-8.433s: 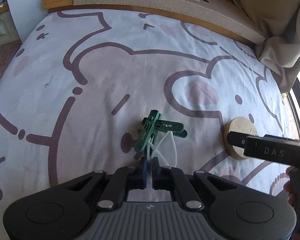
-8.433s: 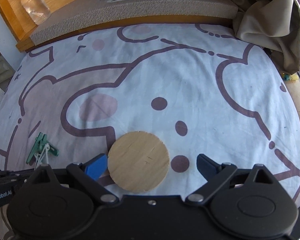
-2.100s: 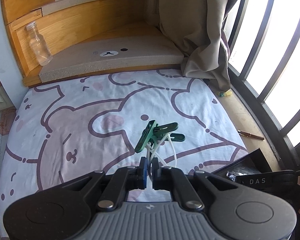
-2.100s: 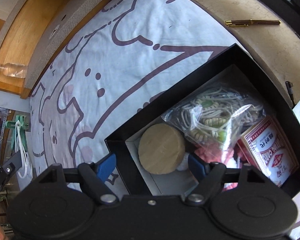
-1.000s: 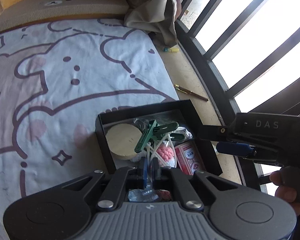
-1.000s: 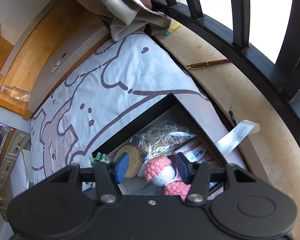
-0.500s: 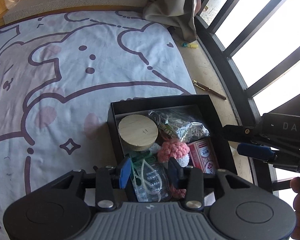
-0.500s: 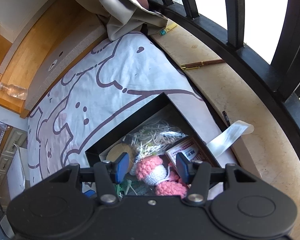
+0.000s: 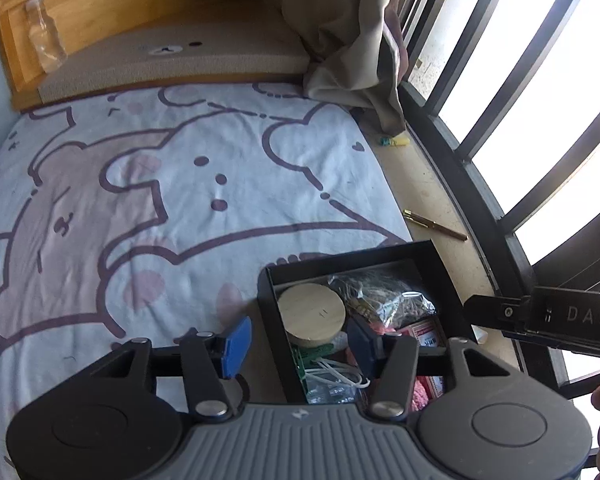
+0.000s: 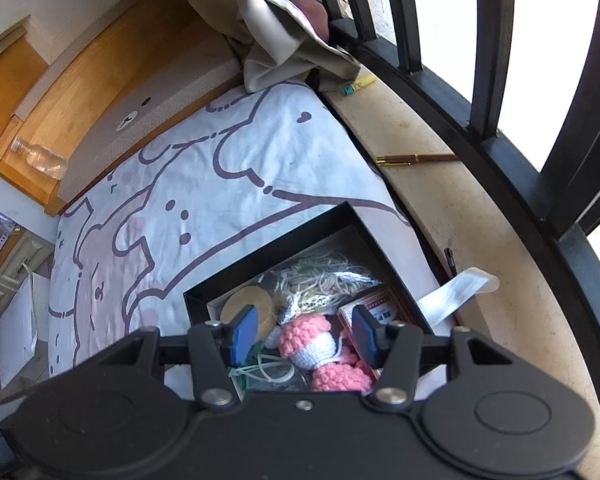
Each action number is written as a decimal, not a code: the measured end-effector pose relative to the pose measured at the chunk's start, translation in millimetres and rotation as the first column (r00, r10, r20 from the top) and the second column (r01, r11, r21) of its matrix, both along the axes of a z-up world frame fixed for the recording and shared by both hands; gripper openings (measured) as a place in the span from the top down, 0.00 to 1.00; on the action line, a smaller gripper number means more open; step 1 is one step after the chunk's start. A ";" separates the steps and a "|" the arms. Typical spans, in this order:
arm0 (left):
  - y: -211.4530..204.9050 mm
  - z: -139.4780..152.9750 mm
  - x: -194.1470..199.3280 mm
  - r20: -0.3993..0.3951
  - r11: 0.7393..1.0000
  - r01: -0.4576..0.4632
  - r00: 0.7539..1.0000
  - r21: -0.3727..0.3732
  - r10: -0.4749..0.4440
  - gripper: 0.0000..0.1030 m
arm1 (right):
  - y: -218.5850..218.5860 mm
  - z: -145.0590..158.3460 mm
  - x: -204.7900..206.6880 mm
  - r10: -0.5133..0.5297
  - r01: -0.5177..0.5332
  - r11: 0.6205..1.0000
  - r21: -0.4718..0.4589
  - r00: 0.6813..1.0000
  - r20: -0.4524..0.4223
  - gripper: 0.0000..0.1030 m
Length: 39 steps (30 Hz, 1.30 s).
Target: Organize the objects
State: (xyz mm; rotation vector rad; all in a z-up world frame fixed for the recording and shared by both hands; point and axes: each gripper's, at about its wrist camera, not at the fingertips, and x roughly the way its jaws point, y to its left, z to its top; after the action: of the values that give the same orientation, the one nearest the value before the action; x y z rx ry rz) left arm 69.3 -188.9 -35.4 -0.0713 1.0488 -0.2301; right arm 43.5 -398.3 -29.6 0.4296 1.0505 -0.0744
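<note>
The left gripper [image 9: 298, 346] is seen with jaws opening, nothing gripped; the green clips [image 9: 314, 356] are laid in the black box [image 9: 266, 312]. The right gripper [image 10: 306, 334] is held parted, empty.

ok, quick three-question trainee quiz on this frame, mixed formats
1. True or false: the wooden disc lies inside the black box.
2. Which item lies outside the box? A) pink crochet toy B) card pack C) brown pen
3. Fill in: the green clips are ___ the left gripper's fingers, which are opening.

Key: 1 true; 2 C; 3 not pressed by (they lie in the box below).
</note>
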 end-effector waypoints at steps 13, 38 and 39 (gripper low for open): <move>22.0 41.9 -30.0 0.125 0.998 0.005 0.992 0.067 -0.013 0.38 | 27.4 37.5 -36.4 0.052 -0.037 0.986 -0.163 0.995 0.089 0.45; 30.8 31.8 -68.4 0.087 0.990 0.025 0.995 0.139 -0.037 0.12 | 26.8 31.5 -89.8 0.001 0.008 0.961 -0.275 0.999 0.033 0.25; 31.1 31.2 -68.4 0.086 0.990 0.024 0.996 0.141 -0.036 0.10 | 26.0 30.6 -90.9 -0.003 0.011 0.961 -0.276 1.000 0.031 0.24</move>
State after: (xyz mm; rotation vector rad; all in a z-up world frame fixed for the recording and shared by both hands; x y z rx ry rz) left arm 0.8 -157.9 -4.1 0.0808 0.9753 -0.1845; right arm -47.4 -372.3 1.0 0.1800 0.9917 -0.2179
